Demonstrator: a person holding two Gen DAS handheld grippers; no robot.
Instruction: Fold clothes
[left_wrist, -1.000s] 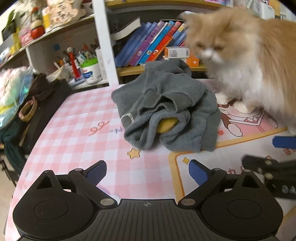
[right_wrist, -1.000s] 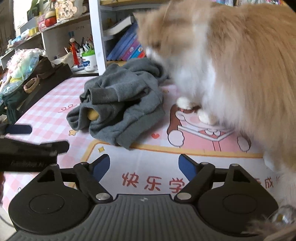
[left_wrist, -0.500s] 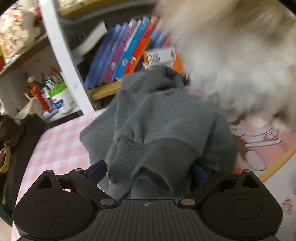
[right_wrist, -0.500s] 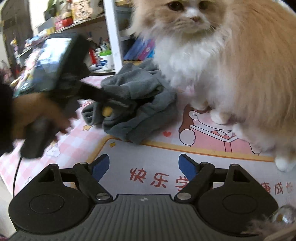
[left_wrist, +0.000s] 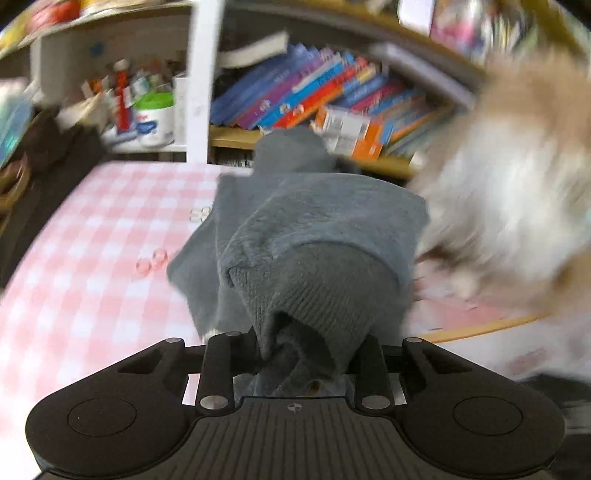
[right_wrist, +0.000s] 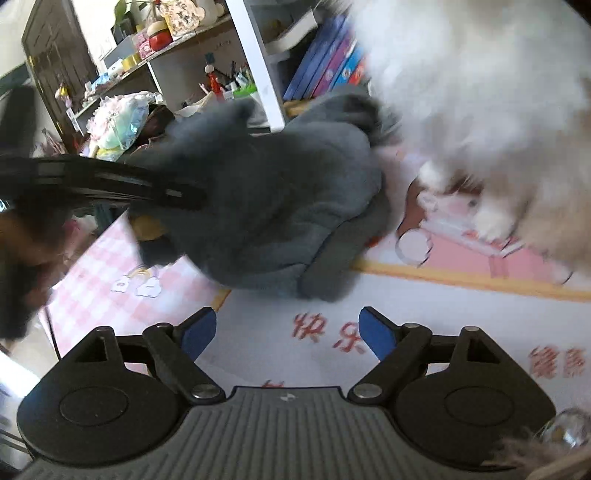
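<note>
The left gripper (left_wrist: 301, 354) has its fingers drawn in tight on the ribbed cuff of the grey sweatshirt (left_wrist: 314, 236), the knit bunched between them and spilling over the gripper's black body. From there the garment rises in a crumpled heap and stretches away across the pink checked surface (left_wrist: 92, 236) toward the bookshelf (left_wrist: 317, 103). In the right wrist view the left gripper (right_wrist: 110, 184) reaches in from the left as a dark blurred bar, a hand (right_wrist: 22, 236) behind it, its tip buried in the sweatshirt's near-left edge, where a patch of yellow shows under the cloth. The right gripper (right_wrist: 288, 328) has its blue-padded fingers (right_wrist: 199, 328) spread wide with nothing between them, hovering over the printed mat with red characters, just short of the sweatshirt's nearest hem. A fluffy cream and ginger cat (right_wrist: 480, 110) stands on the mat just beside the garment's right side, blurred in both views, its white paws planted on the cartoon print. Further back, a tub of pens (left_wrist: 153, 114) sits on the shelf left of the white upright.
</note>
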